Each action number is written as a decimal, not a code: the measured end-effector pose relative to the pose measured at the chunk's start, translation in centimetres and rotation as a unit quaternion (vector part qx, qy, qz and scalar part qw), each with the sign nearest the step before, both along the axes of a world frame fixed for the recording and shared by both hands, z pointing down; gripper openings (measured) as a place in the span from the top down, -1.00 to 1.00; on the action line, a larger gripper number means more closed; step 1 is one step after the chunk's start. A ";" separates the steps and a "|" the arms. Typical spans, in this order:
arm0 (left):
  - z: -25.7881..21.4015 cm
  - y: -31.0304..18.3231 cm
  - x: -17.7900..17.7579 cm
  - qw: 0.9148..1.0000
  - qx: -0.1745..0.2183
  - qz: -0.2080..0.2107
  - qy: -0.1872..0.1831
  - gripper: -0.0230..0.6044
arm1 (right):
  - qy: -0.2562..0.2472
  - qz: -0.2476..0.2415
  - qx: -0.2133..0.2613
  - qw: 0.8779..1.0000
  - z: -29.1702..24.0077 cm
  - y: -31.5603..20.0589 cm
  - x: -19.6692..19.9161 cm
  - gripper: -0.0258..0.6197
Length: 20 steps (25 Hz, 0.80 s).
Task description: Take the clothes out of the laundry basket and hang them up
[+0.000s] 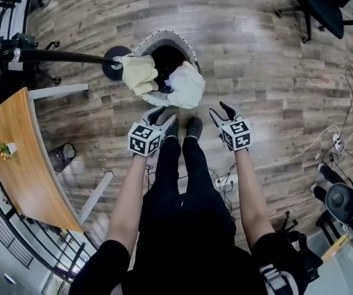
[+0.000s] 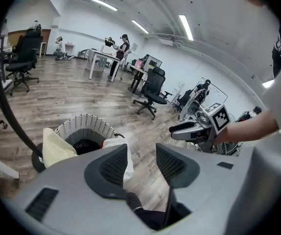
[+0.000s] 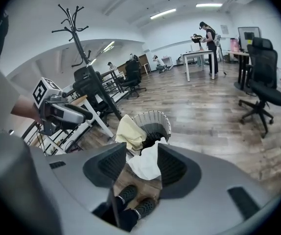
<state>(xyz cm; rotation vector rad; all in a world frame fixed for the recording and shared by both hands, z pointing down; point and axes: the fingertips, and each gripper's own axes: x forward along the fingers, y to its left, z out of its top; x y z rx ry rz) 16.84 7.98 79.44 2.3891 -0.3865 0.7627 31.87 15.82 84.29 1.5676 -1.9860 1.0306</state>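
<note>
A white mesh laundry basket (image 1: 178,37) stands on the wood floor just ahead of my feet. A cream garment (image 1: 138,72) hangs over its left rim and a white garment (image 1: 187,86) over its front rim; dark clothes lie inside. My left gripper (image 1: 162,117) and right gripper (image 1: 222,112) hover side by side short of the basket, both open and empty. The left gripper view shows its pads (image 2: 115,164) apart, with the basket (image 2: 84,124) beyond. From the right gripper (image 3: 141,164) the white garment (image 3: 150,163) and cream garment (image 3: 129,131) show ahead.
A black coat stand (image 3: 84,58) rises left of the basket, its base (image 1: 111,64) beside the rim. A wooden table (image 1: 23,158) stands at the left, an office chair (image 1: 324,5) at the far right. Cables (image 1: 324,140) trail over the floor on the right.
</note>
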 end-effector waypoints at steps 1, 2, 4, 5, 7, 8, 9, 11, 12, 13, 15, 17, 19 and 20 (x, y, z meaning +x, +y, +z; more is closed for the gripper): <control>0.8 -0.1 0.2 1.000 0.000 0.007 -0.002 0.31 | 0.000 0.003 -0.005 1.000 0.8 0.1 -0.2 0.27; 1.5 -0.2 0.3 1.000 0.003 0.013 -0.005 0.31 | 0.000 0.005 -0.009 1.000 1.7 0.1 -0.4 0.27; 2.9 -0.4 0.5 0.999 0.011 0.027 -0.014 0.31 | 0.001 0.003 -0.019 1.000 3.5 0.2 -0.7 0.27; 3.7 -0.3 0.6 0.999 0.014 0.038 -0.019 0.31 | 0.002 0.000 -0.024 1.000 4.4 0.3 -0.8 0.27; 5.3 0.0 0.9 0.998 0.014 0.057 -0.029 0.31 | 0.002 -0.006 -0.035 0.999 6.3 0.7 -0.9 0.27; 6.2 0.1 0.9 0.997 0.011 0.063 -0.033 0.31 | 0.002 -0.007 -0.040 0.999 7.2 1.0 -0.9 0.28; 7.1 0.3 0.8 0.997 0.007 0.067 -0.037 0.31 | 0.000 -0.007 -0.046 0.999 8.0 1.3 -1.0 0.29; 8.8 0.4 0.6 0.997 -0.001 0.069 -0.044 0.31 | -0.004 -0.003 -0.055 0.998 9.6 1.7 -1.1 0.30; 9.7 0.4 0.4 0.996 -0.005 0.069 -0.048 0.31 | -0.008 0.000 -0.059 0.998 10.4 1.8 -1.3 0.30; 10.6 0.4 0.3 0.996 -0.009 0.068 -0.051 0.31 | -0.012 0.002 -0.063 0.998 11.3 1.9 -1.4 0.31; 12.5 0.5 0.3 0.996 -0.018 0.066 -0.054 0.31 | -0.021 0.003 -0.072 0.997 13.1 1.9 -1.7 0.31; 14.5 0.7 0.5 0.996 -0.027 0.069 -0.057 0.31 | -0.028 0.003 -0.082 0.996 14.9 2.0 -2.0 0.31; 16.4 0.6 0.8 0.995 -0.032 0.074 -0.060 0.31 | -0.036 0.007 -0.091 0.995 16.7 1.8 -2.4 0.31; 17.3 0.4 0.9 0.995 -0.034 0.075 -0.062 0.31 | -0.041 0.009 -0.094 0.995 17.5 1.6 -2.6 0.31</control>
